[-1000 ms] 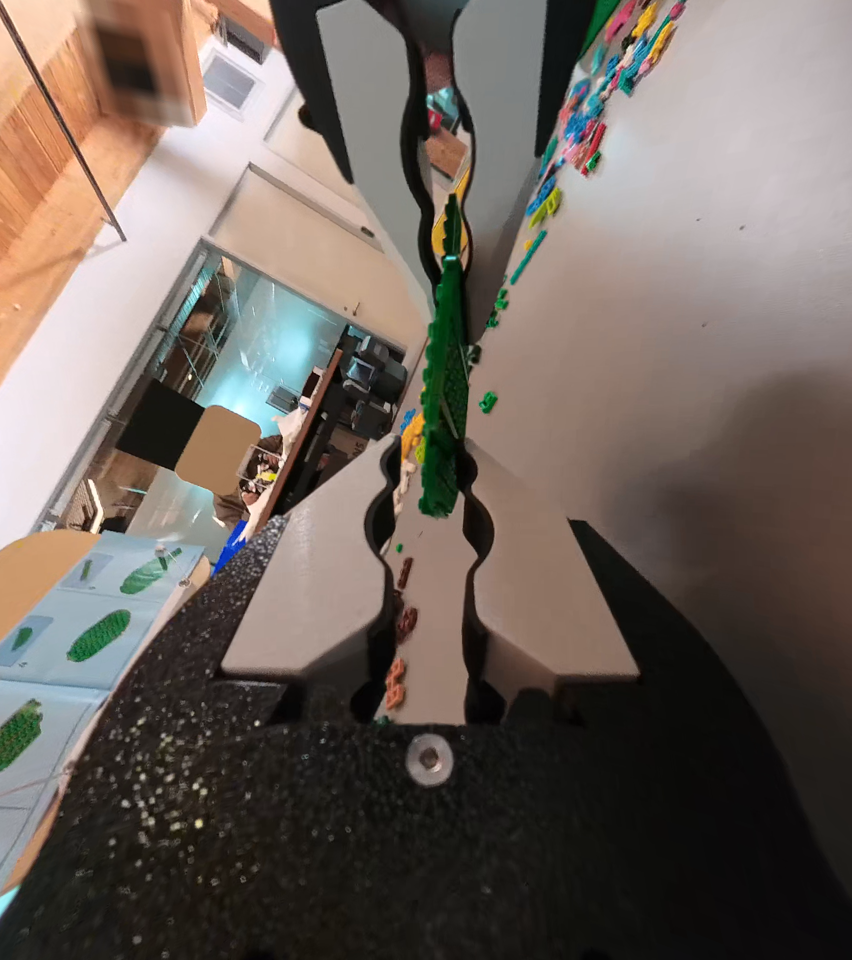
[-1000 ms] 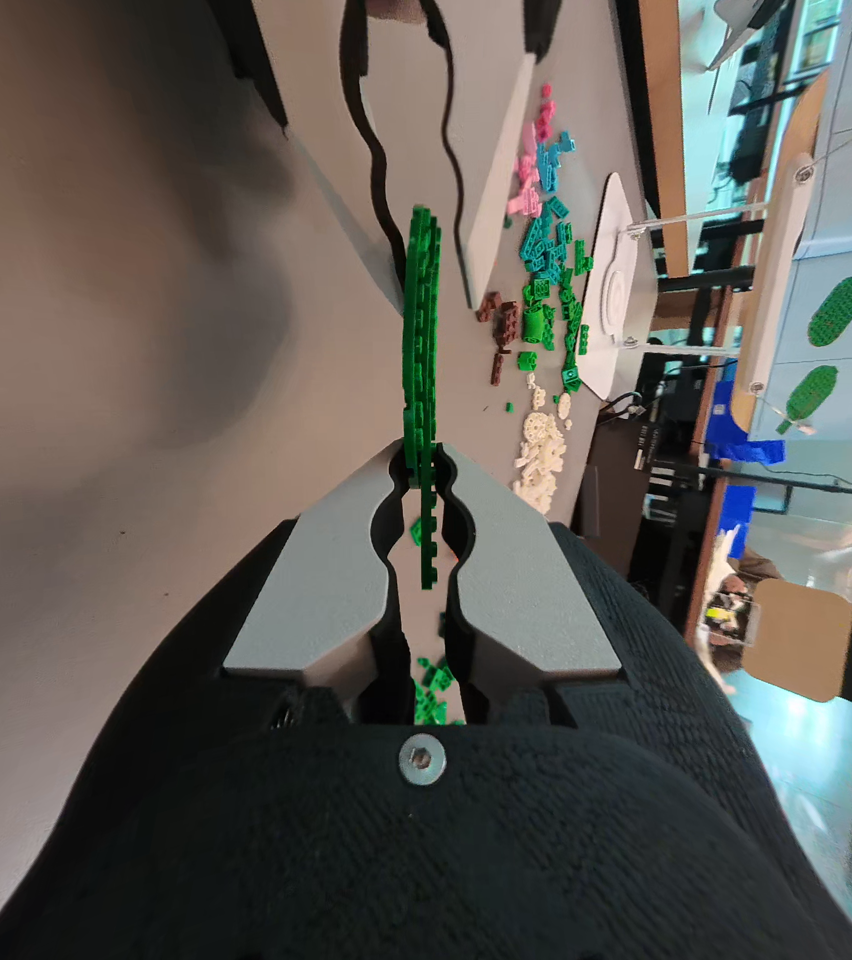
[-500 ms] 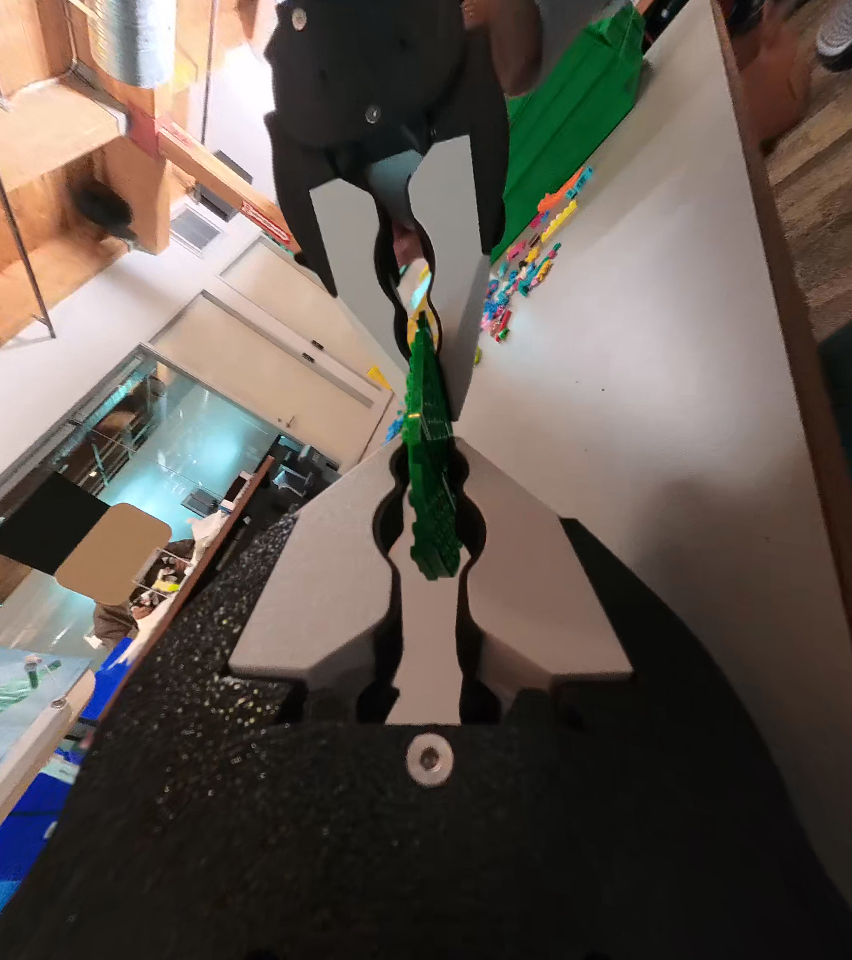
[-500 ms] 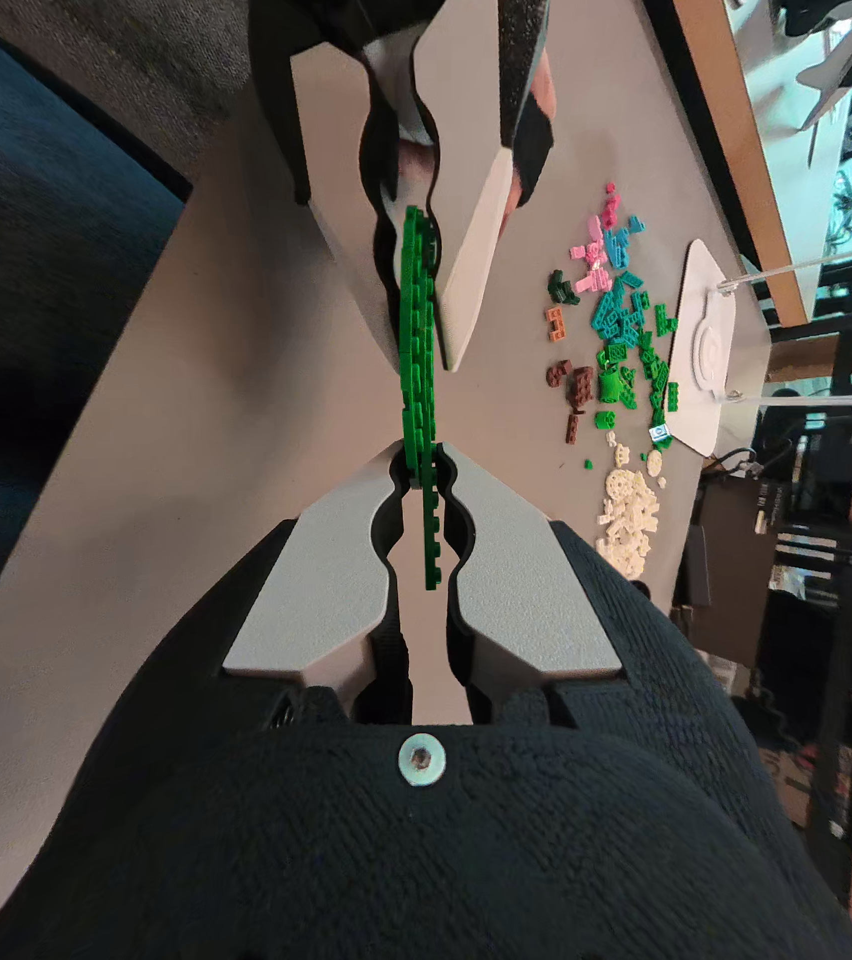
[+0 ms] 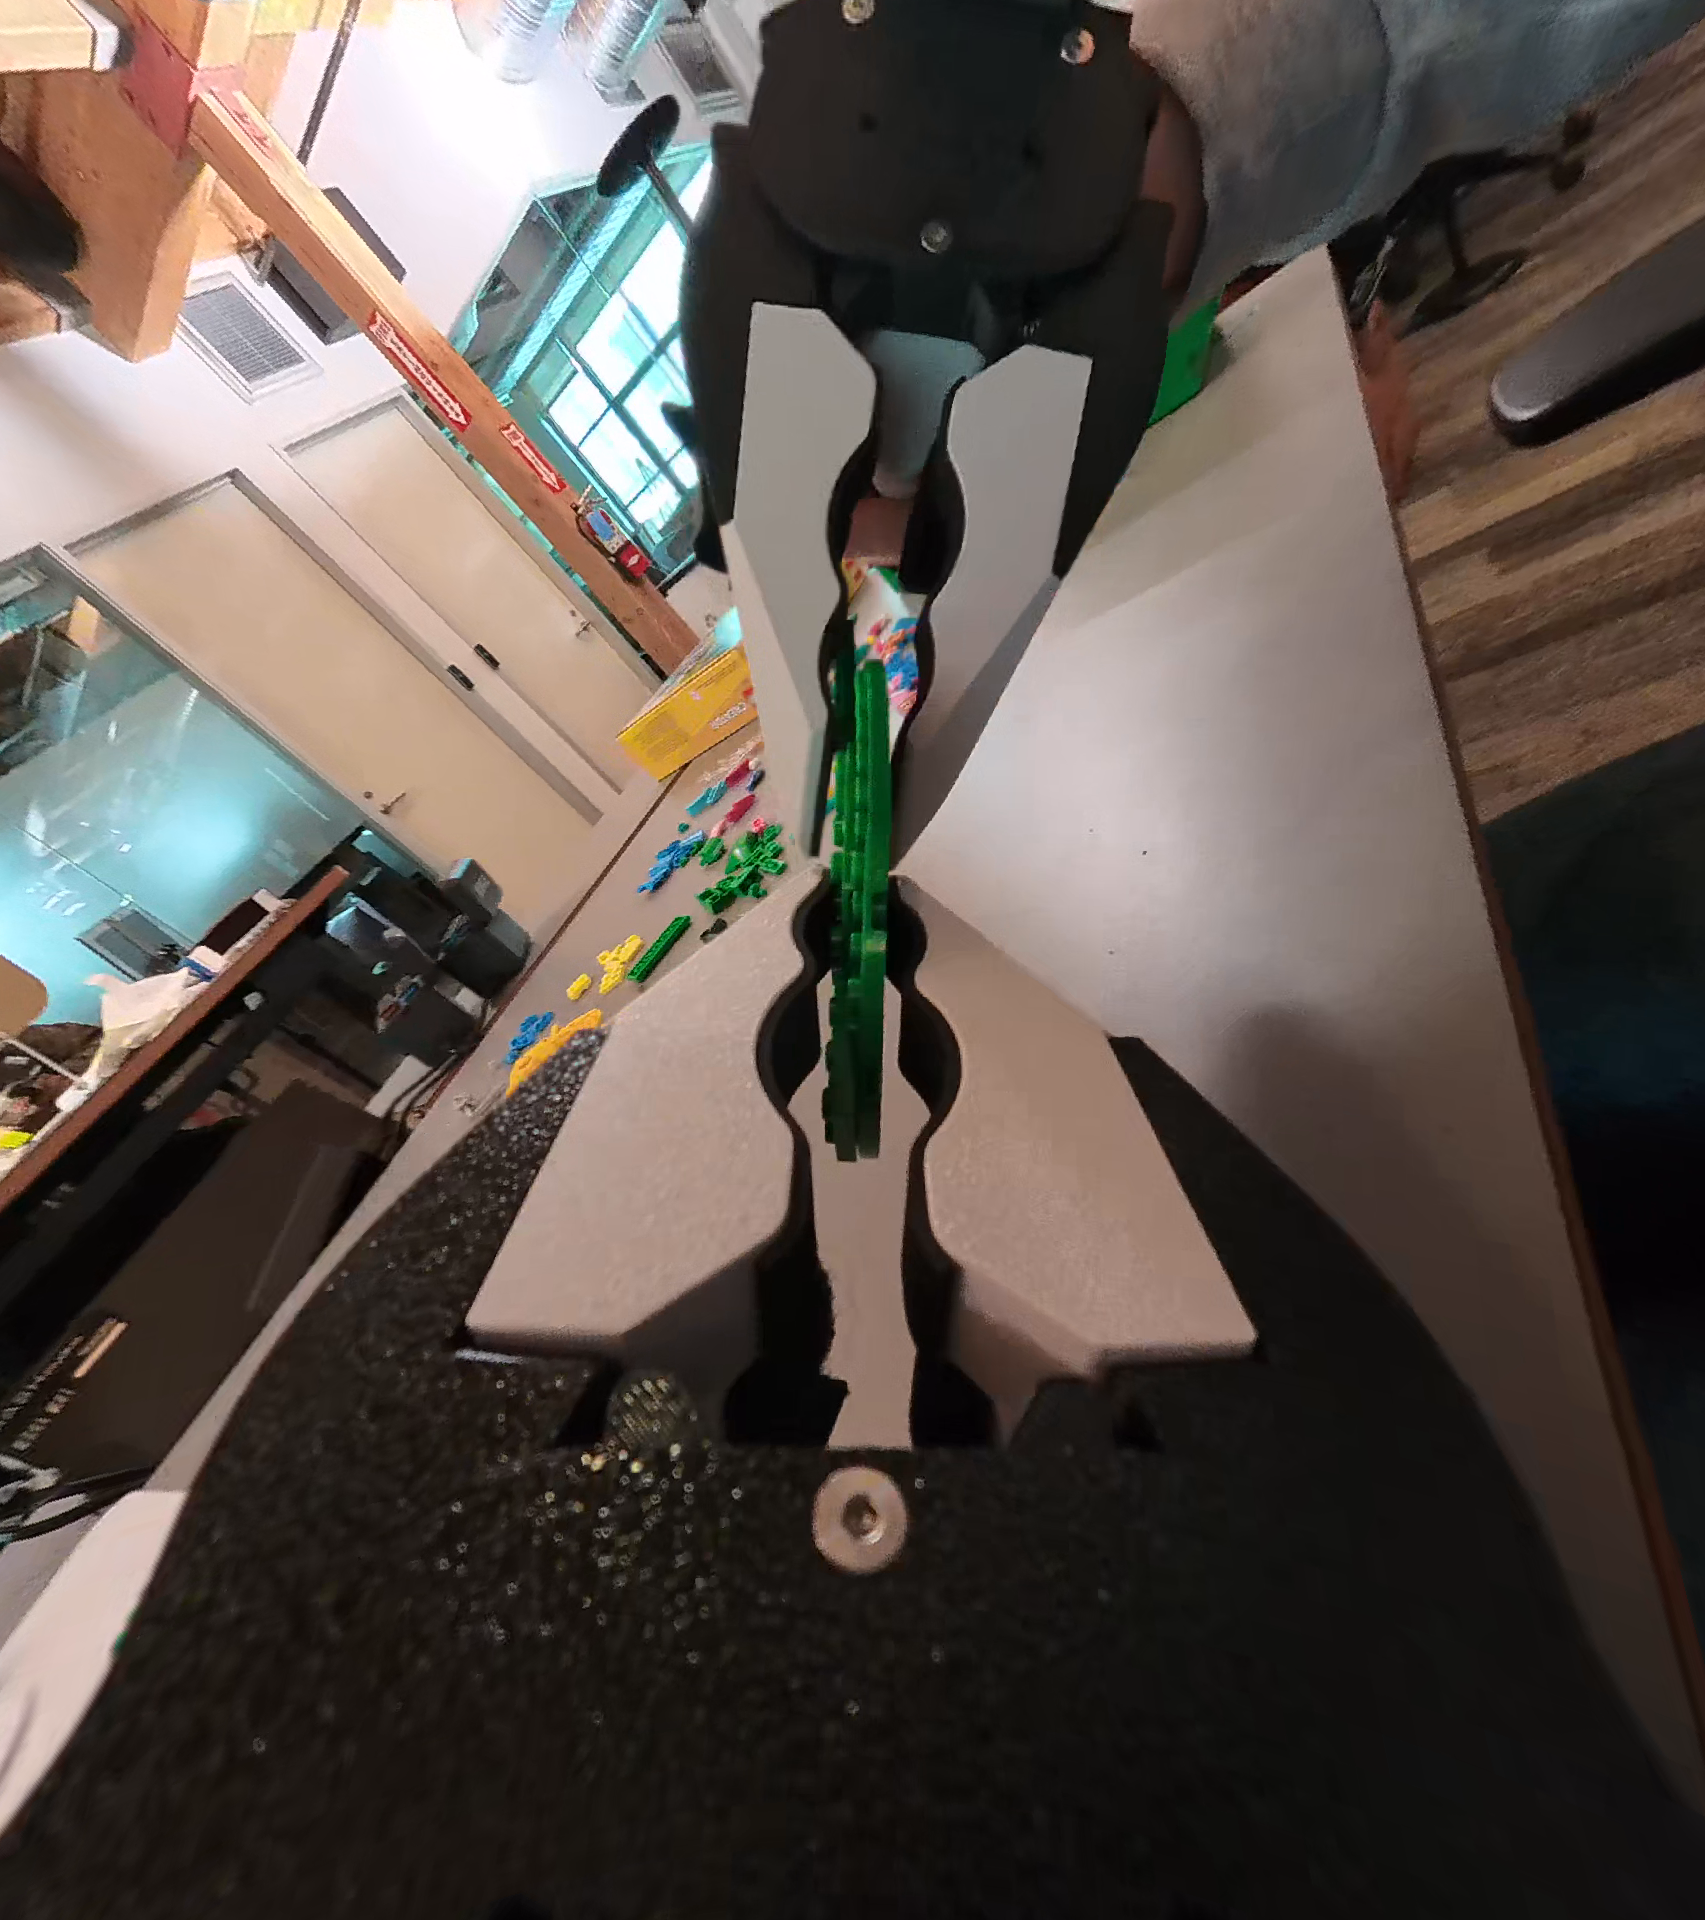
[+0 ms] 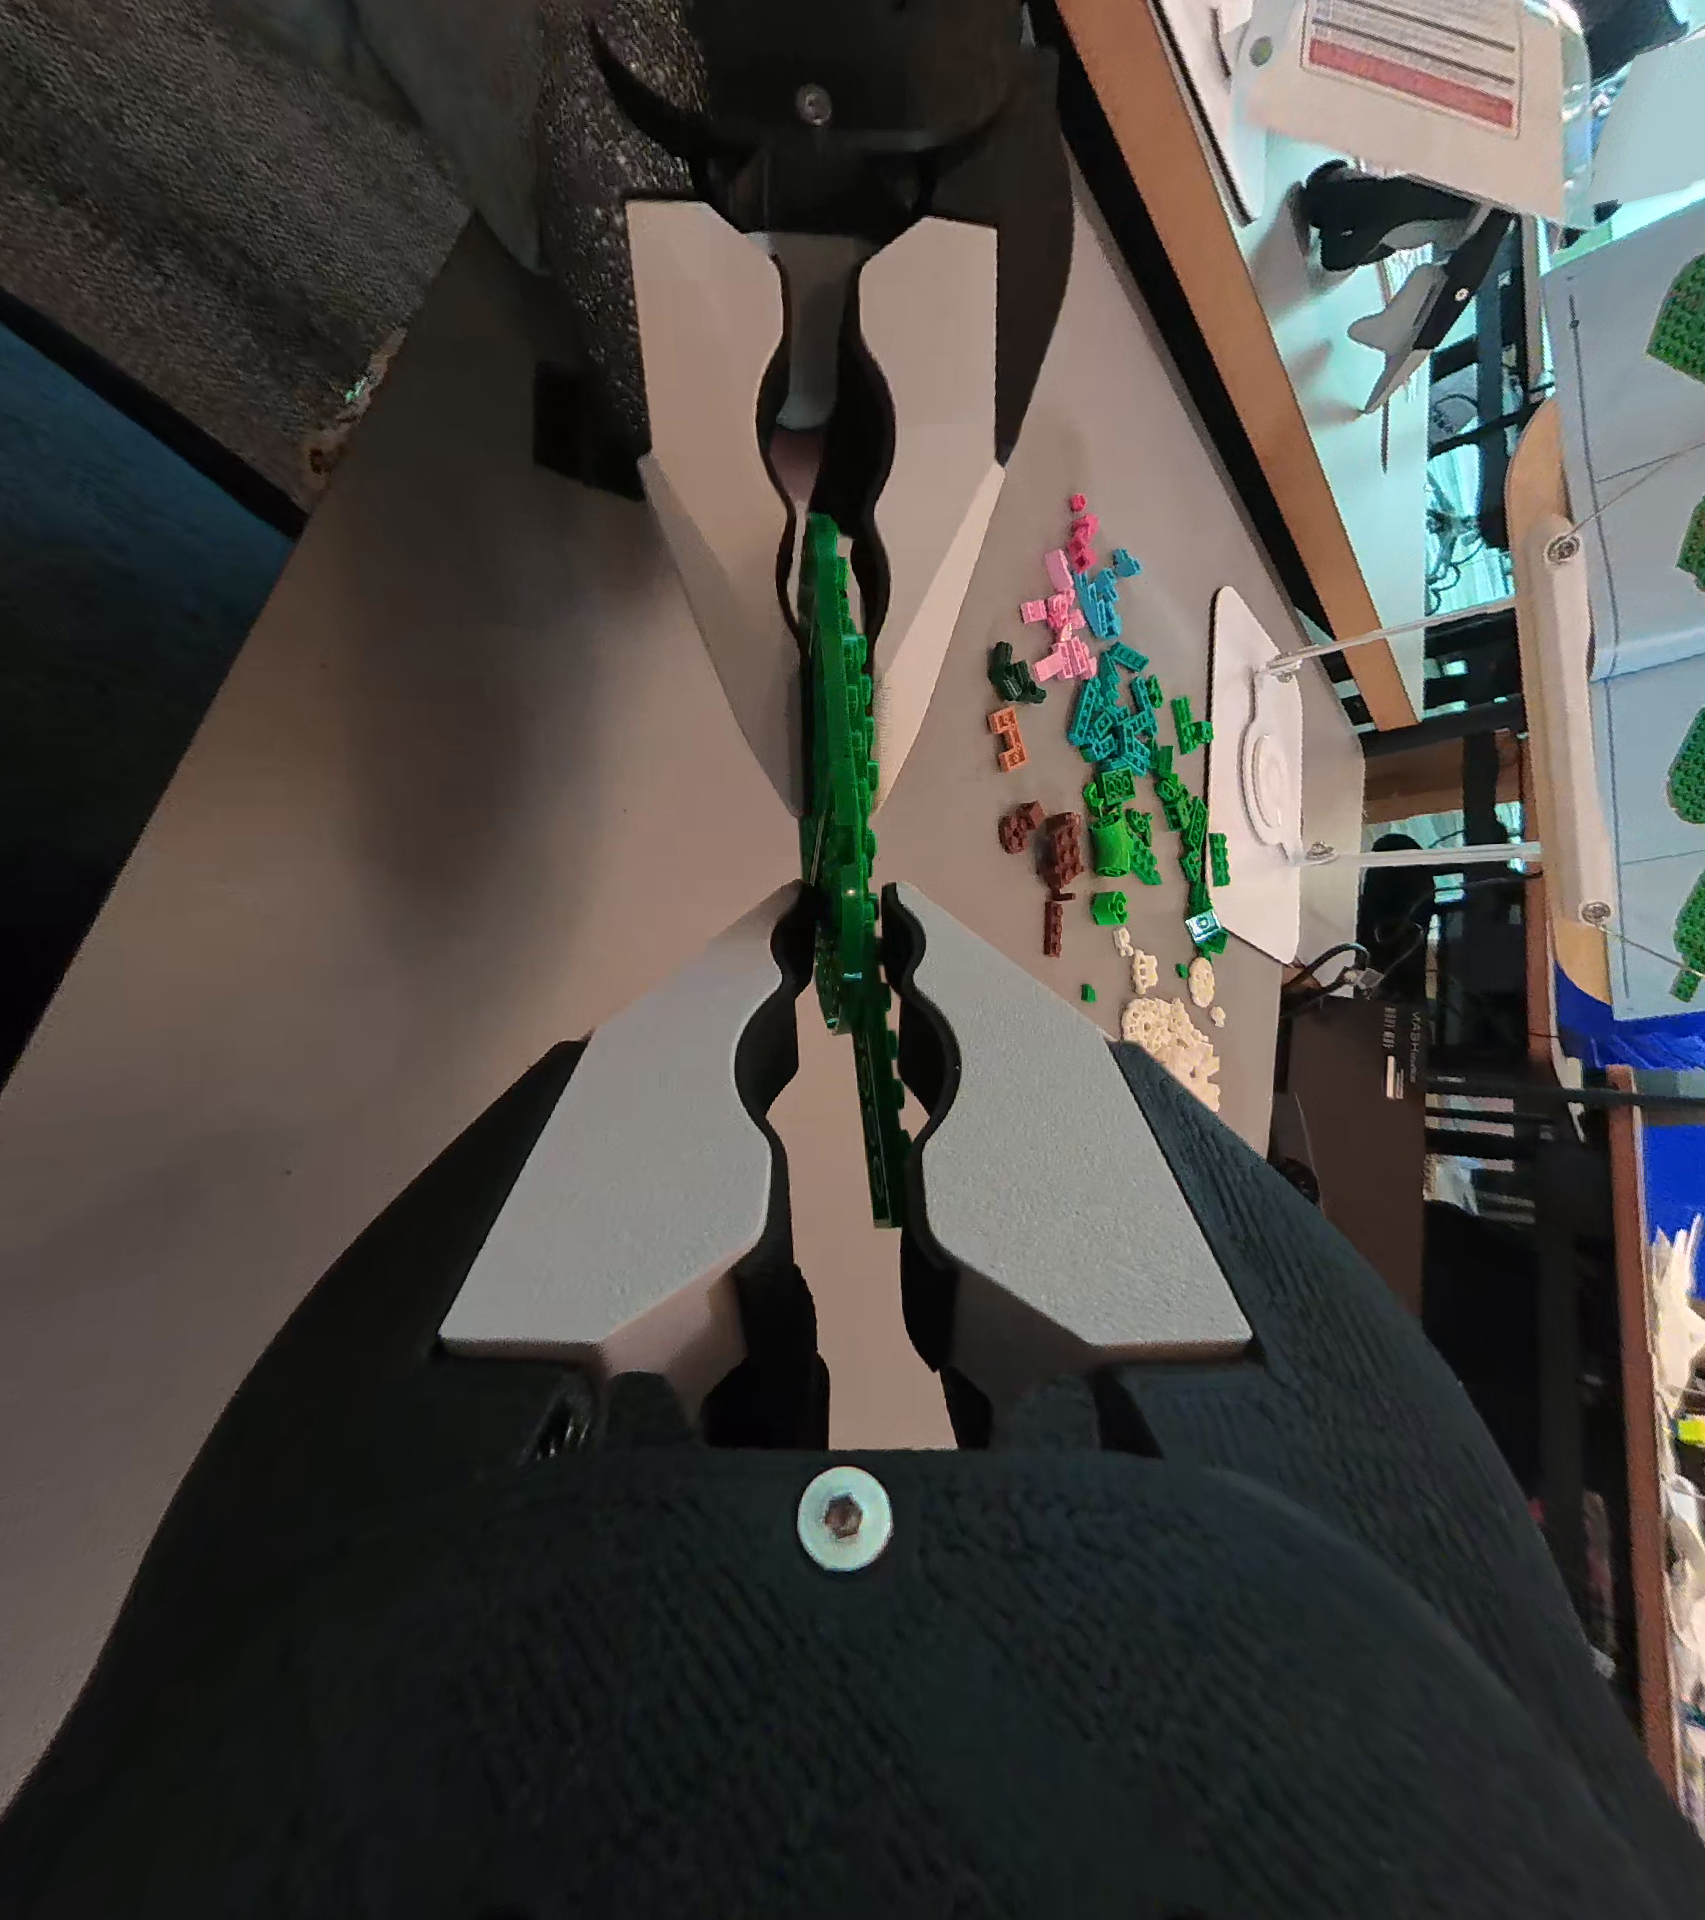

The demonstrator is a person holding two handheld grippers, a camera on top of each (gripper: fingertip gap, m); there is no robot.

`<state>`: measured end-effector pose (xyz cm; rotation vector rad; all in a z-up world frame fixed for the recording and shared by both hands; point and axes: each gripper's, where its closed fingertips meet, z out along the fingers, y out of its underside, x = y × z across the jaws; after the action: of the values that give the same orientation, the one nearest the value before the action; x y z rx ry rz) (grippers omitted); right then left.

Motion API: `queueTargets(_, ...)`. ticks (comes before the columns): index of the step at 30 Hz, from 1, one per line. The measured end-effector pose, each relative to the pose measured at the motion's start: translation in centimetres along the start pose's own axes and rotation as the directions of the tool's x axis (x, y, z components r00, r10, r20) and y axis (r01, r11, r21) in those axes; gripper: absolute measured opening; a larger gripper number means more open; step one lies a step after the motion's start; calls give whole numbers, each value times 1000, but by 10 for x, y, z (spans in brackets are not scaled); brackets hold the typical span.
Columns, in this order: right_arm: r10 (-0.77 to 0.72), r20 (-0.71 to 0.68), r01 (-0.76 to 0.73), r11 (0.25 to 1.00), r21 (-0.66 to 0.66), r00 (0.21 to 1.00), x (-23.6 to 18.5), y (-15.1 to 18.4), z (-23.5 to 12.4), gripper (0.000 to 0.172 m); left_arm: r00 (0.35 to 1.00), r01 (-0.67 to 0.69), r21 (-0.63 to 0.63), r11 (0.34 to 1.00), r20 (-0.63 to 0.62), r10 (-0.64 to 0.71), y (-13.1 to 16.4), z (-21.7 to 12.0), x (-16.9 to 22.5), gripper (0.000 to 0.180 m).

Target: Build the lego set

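We see the two tools pointing at each other nose to nose above the bench (image 5: pixel 1191 831), with one green plate (image 5: pixel 863 790) of studded bricks bridging them edge-on. Held on edge like this, its thin faces meet the pads flat, which we judge is why it stands upright rather than lying level.

The left hand-held gripper (image 5: pixel 853 883) is closed narrow on the near end of the plate, both fingertips pressing its faces. The end of the plate runs back into the wavy throat toward 6 o'clock. That deep seat probably keeps the plate from pivoting. At 10 o'clock from these tips, loose bricks (image 5: pixel 723 862) in blue, green and yellow lie scattered on the bench, with a yellow box (image 5: pixel 687 717) beyond them at 11 o'clock. They are well apart from the plate.

The right hand-held gripper (image 6: pixel 843 899) surrounds the opposite end more loosely. Its left fingertip touches the plate, yet a sliver of bench shows between the plate and its right fingertip, so we read it as slightly parted, not clamping. The plate leans toward 5 o'clock inside the throat. At 2 o'clock lie sorted bricks (image 6: pixel 1128 748): pink, teal, green and brown. A cream pile (image 6: pixel 1175 1029) sits at 3 o'clock, beside a white stand base (image 6: pixel 1263 790). Sheets (image 6: pixel 1700 623) picturing green shapes hang farther right, seemingly for reference.
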<state>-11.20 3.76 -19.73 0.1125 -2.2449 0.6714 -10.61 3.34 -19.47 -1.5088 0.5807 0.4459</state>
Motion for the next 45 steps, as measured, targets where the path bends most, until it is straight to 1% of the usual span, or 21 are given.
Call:
queueTargets(6, -8, 3, 8, 1000, -16, 1000, -3, 2, 1, 7, 1000, 1, -7, 1000, -10, -1, 2, 0, 1, 5)
queueTargets(14, -77, -27, 76, 996, -54, 997, -4, 5, 3, 6, 1000, 3, -23, 1000, -18, -4, 4, 1, 1, 6)
queueTargets(18, 1, -19, -1, 1000, -23, 1000, -2, 3, 0, 10, 1000, 10, -13, 1000, -22, -11, 2, 1, 2, 5)
queueTargets(20, 10, -35, -10, 1000, 3, 999, 1, 1, -4, 14, 998, 49, 7, 999, -27, -49, 0, -1, 0, 4)
queueTargets(24, 62, -10, -62, 997, 51, 998, 2, -1, -13, 13, 993, 109, 45, 993, -55, -107, -4, -3, -1, 5)
queueTargets(30, 52, 12, -52, 998, 19, 999, -4, 1, -12, 8, 992, 108, 33, 994, -75, -105, -3, -2, 3, 5)
queueTargets(36, 33, -15, -33, 999, -12, 999, -2, 3, -10, 7, 992, 115, 28, 993, -60, -113, -1, -2, -1, 6)
queueTargets(38, 37, -7, -38, 999, -13, 999, -3, 2, -10, 7, 994, 99, 30, 995, -56, -98, -2, -2, 0, 6)
queueTargets(40, 52, 15, -52, 999, -12, 999, -4, 2, -11, 7, 998, 52, 38, 998, -35, -51, -3, -1, 1, 6)
queueTargets(41, 52, 29, -52, 999, -4, 998, -5, 0, -12, 7, 1000, 30, 55, 998, -6, -29, -6, -1, -1, 10)
queueTargets(42, 50, 49, -50, 999, 1, 998, -8, -1, -11, 7, 1000, 14, 73, 997, 18, -15, -8, 0, -1, 19)
queueTargets(45, 35, 72, -34, 999, -13, 997, -12, 0, -8, 7, 999, -12, 50, 999, -35, 14, -7, 2, 10, 6)
